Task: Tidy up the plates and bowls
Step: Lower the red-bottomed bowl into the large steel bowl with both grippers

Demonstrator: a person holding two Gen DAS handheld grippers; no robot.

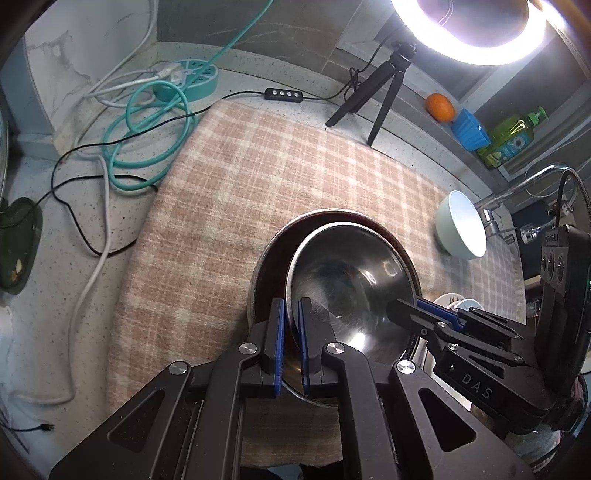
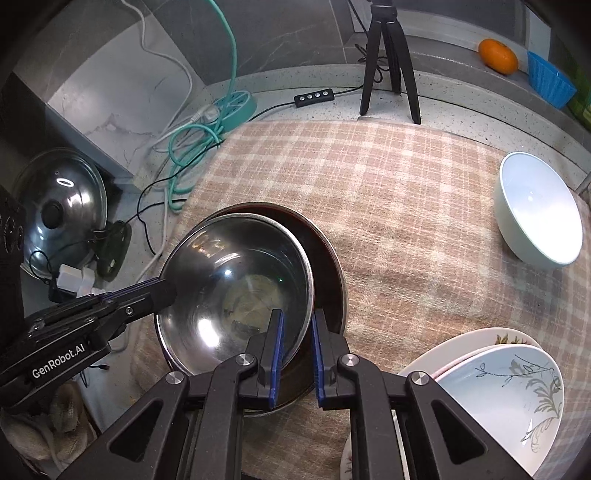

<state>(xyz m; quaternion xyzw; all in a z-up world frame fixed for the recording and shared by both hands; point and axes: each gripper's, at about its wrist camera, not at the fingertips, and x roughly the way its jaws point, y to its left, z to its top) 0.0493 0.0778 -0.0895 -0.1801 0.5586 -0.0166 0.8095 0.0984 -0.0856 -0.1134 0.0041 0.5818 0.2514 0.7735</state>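
Note:
A shiny steel bowl (image 1: 351,280) sits tilted inside a larger dark steel bowl (image 1: 269,258) on the plaid cloth. My left gripper (image 1: 291,314) is shut on the steel bowl's left rim. My right gripper (image 2: 297,325) straddles the bowl's (image 2: 236,288) right rim with a small gap at the pads, over the dark bowl (image 2: 328,258). The right gripper also shows in the left wrist view (image 1: 417,310). A pale green bowl (image 2: 539,210) lies tilted at the right. Floral plates and a bowl (image 2: 509,384) are stacked at the lower right.
The plaid cloth (image 2: 388,184) covers a speckled counter. A tripod (image 2: 388,55) with ring light (image 1: 469,29), cables and a teal power strip (image 1: 192,77) stand behind. A pot lid (image 2: 62,206) lies left. An orange (image 2: 498,55), blue cup and faucet (image 1: 517,192) are at right.

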